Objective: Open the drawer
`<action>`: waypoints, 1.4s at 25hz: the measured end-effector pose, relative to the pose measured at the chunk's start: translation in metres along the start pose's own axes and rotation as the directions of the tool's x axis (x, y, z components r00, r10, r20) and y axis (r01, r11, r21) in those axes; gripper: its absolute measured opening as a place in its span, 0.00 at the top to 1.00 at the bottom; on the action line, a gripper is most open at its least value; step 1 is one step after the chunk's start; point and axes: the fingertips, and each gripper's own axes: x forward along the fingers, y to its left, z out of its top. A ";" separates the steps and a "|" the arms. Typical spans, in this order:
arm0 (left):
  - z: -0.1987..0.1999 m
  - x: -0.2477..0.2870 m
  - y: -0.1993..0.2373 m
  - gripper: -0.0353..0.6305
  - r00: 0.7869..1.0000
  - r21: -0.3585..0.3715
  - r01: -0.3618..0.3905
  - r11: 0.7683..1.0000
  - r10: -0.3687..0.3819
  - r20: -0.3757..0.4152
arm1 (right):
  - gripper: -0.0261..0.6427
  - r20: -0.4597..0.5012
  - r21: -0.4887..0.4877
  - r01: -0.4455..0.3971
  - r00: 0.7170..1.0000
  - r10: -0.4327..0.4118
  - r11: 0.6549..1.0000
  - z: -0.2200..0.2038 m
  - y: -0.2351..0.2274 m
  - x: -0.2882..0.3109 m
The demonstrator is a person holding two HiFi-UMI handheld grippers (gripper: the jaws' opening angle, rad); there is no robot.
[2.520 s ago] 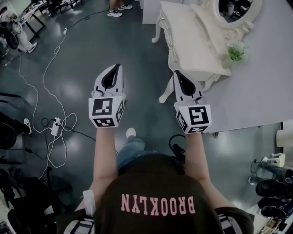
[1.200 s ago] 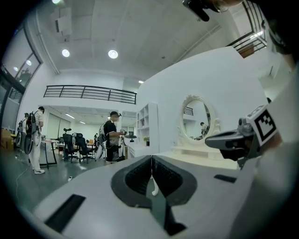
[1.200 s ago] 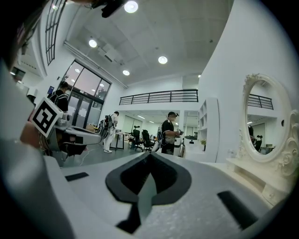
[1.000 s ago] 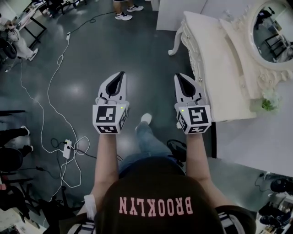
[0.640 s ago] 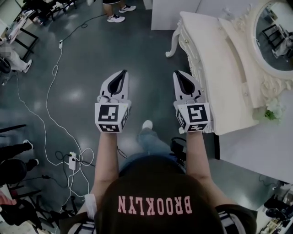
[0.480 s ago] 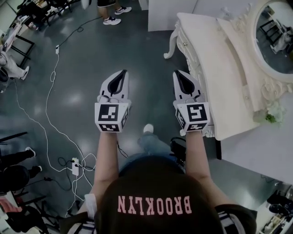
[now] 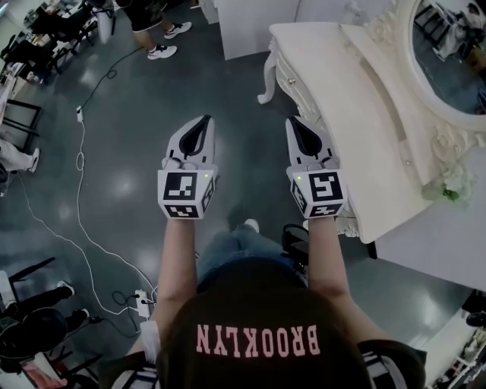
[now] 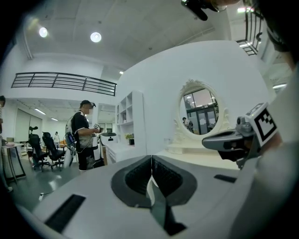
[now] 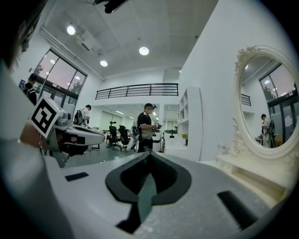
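A white ornate dressing table (image 7: 357,99) with an oval mirror (image 7: 448,45) stands at the right of the head view. Its drawer front (image 7: 287,76), with small knobs, faces the floor side. My right gripper (image 7: 295,121) is shut and empty, hanging level just in front of that face without touching it. My left gripper (image 7: 205,120) is also shut and empty, held parallel over the dark floor. In the left gripper view the closed left gripper (image 8: 151,158) has the mirror (image 8: 201,112) ahead to its right. In the right gripper view the right gripper (image 9: 148,156) has the table top (image 9: 261,172) at its right.
A white cabinet (image 7: 250,23) stands beyond the table's far end. A person (image 8: 84,135) stands ahead on the floor, feet at the top of the head view. Cables (image 7: 80,144) and a power strip (image 7: 140,302) lie at left. A flower pot (image 7: 456,186) sits on the table.
The person has walked toward the dressing table, which has slid down and left in the head view to beside the right gripper. Both grippers keep the same shut, side-by-side pose.
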 end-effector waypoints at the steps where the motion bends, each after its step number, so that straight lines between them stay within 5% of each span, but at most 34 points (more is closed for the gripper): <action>1: -0.001 0.008 -0.001 0.94 1.000 0.001 0.010 1.000 -0.010 0.000 | 0.97 -0.004 0.000 0.011 1.000 -0.011 1.000 -0.002 -0.005 0.002; 15: 0.006 0.113 0.002 0.94 0.974 0.033 0.224 0.974 -0.225 0.021 | 0.97 -0.040 -0.010 0.239 0.970 -0.239 0.971 -0.010 -0.067 0.033; 21: 0.005 0.164 0.023 0.94 0.937 0.059 0.349 0.935 -0.349 -0.008 | 0.97 -0.063 0.006 0.364 0.930 -0.363 0.932 -0.009 -0.084 0.072; 35: -0.002 0.279 0.084 0.94 0.830 0.049 0.557 0.829 -0.557 -0.017 | 0.97 -0.177 0.081 0.616 0.782 -0.597 0.783 -0.032 -0.101 0.160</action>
